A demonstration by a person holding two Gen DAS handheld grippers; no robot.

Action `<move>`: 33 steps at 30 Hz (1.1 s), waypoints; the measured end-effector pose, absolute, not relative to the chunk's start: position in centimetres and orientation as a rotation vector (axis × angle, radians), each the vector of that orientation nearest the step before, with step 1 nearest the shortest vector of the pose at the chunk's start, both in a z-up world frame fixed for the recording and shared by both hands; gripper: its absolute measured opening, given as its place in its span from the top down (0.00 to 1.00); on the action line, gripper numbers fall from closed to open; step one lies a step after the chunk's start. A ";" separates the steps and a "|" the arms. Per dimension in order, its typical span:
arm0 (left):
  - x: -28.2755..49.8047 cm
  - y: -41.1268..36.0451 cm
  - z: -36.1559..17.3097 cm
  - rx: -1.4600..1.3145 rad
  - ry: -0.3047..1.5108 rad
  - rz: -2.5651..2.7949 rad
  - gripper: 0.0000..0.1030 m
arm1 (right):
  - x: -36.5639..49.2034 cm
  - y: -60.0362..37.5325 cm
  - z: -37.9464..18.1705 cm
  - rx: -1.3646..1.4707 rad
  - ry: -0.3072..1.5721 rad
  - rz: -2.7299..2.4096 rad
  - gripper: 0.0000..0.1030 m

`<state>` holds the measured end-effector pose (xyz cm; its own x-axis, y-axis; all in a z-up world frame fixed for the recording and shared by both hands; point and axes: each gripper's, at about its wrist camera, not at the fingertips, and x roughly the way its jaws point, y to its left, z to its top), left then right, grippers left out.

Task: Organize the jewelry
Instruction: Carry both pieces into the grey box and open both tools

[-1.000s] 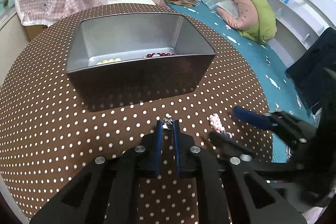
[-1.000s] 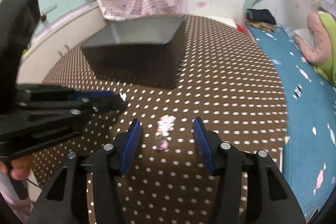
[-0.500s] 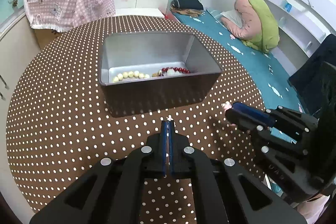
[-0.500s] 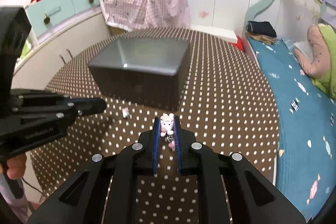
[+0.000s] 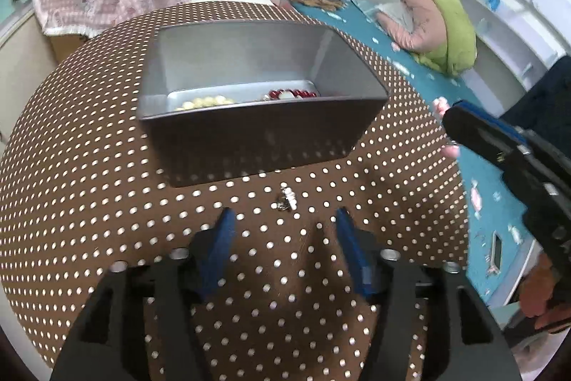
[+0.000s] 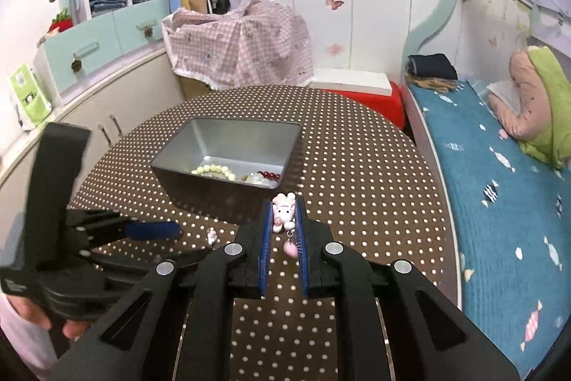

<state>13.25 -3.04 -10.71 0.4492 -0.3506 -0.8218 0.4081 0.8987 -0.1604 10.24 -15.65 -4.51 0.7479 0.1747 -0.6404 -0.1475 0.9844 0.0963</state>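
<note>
A grey metal box point(image 5: 257, 127) point(image 6: 178, 183) stands on the brown dotted table point(image 5: 89, 202) and holds a yellow bead bracelet point(image 5: 205, 102) point(image 6: 214, 171) and a red bead bracelet point(image 5: 294, 93) point(image 6: 269, 174). A small silver-white trinket point(image 5: 285, 199) point(image 6: 211, 234) lies on the cloth just beyond my left gripper point(image 5: 282, 220), whose jaws are opening with nothing pressed between them. My right gripper point(image 6: 283, 216) is lifted above the table and shut on a pink pig charm point(image 6: 283, 211) with a pink heart pendant point(image 6: 289, 248) dangling below. That gripper also shows at the right of the left wrist view point(image 5: 448, 116).
A bed with a teal cover point(image 6: 499, 202) runs along the right side of the table. A checked pink cloth point(image 6: 242, 45) covers something behind it, and cabinets point(image 6: 89, 88) stand to the left. A person's hand point(image 5: 539, 302) holds the right gripper's handle.
My left gripper's jaws went from shut to wide apart, leaving the small trinket on the table. My right gripper closed on the pig charm and rose with it.
</note>
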 end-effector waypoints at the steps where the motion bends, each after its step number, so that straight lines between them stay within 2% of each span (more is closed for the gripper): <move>1: 13.4 -3.4 -10.9 0.082 0.989 -0.451 0.40 | 10.3 -15.8 -4.6 0.044 0.709 0.173 0.87; 4: 13.5 -4.4 -11.2 0.127 0.957 -0.435 0.44 | 10.1 -15.8 -5.3 0.042 0.719 0.173 0.87; 5: 13.4 -4.7 -11.2 0.156 0.942 -0.424 0.53 | 10.0 -15.8 -5.5 0.041 0.722 0.173 0.87; 6: 13.4 -5.0 -11.2 0.197 0.925 -0.391 0.79 | 10.1 -15.8 -5.6 0.042 0.726 0.173 0.87; 7: 13.4 -5.1 -11.1 0.220 0.922 -0.367 0.92 | 10.2 -15.9 -5.8 0.044 0.729 0.174 0.87; 16: 12.2 -3.1 -8.3 0.156 0.879 -0.415 0.92 | 10.6 -15.2 -5.9 0.053 0.717 0.198 0.87; 27: 12.5 -2.0 -1.6 0.139 0.722 -0.390 0.92 | 12.0 -13.1 -1.7 0.042 0.613 0.250 0.87; 33: 13.7 -2.1 0.4 0.124 0.681 -0.379 0.92 | 13.7 -12.2 -0.6 0.058 0.605 0.275 0.87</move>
